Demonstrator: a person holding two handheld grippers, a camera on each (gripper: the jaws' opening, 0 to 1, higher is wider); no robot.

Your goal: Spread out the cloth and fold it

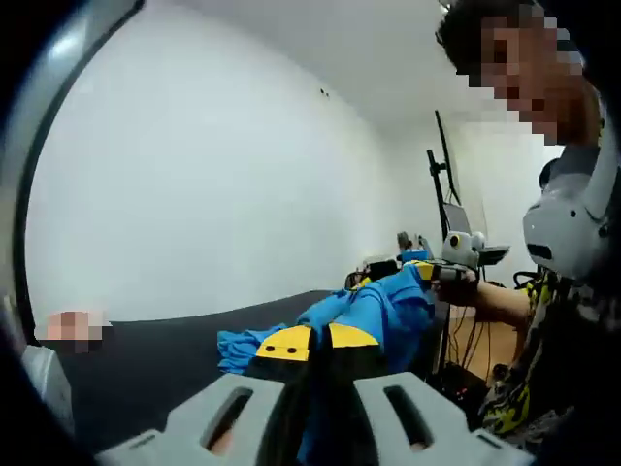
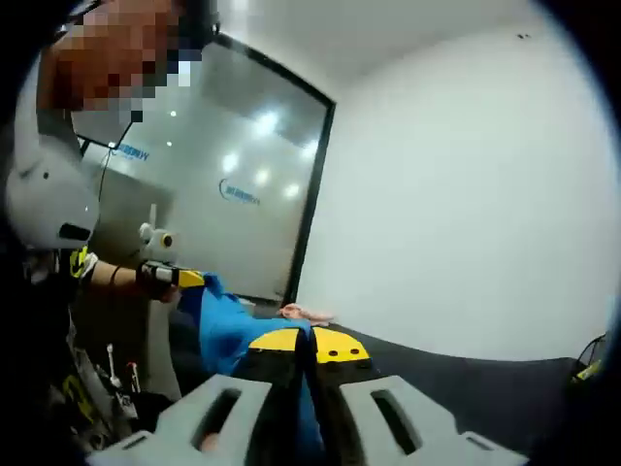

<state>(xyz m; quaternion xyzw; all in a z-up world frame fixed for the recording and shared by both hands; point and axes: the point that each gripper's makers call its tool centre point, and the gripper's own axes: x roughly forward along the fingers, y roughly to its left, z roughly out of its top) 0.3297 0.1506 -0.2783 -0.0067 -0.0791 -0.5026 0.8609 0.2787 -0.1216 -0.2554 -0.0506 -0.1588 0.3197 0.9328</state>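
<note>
There is one cloth, blue, and two tools, one in each of the person's hands. In the left gripper view, going from the left, a plain white wall [image 1: 213, 165] stands behind a dark surface [image 1: 165, 354]; then the left tool [image 1: 311, 345], its yellow-tipped jaws pressed together on the cloth [image 1: 383, 306], which rises bunched from the jaws and stretches to the right, up off the surface, to the right tool [image 1: 427, 270], which pinches its far end. Beyond that are a black stand [image 1: 444, 170] and the person [image 1: 572, 233] at the right edge. In the right gripper view, the person [image 2: 44, 214] is at the left, an arm reaching in with the left tool [image 2: 184, 279] clamped on the cloth [image 2: 223, 325]; the fabric runs down to the right tool [image 2: 310, 348], whose jaws are closed on it. Behind stand one dark-framed glass panel [image 2: 243, 184] with ceiling lights mirrored in it, then the white wall [image 2: 466, 194], with the dark surface [image 2: 485, 393] below to the right.
</note>
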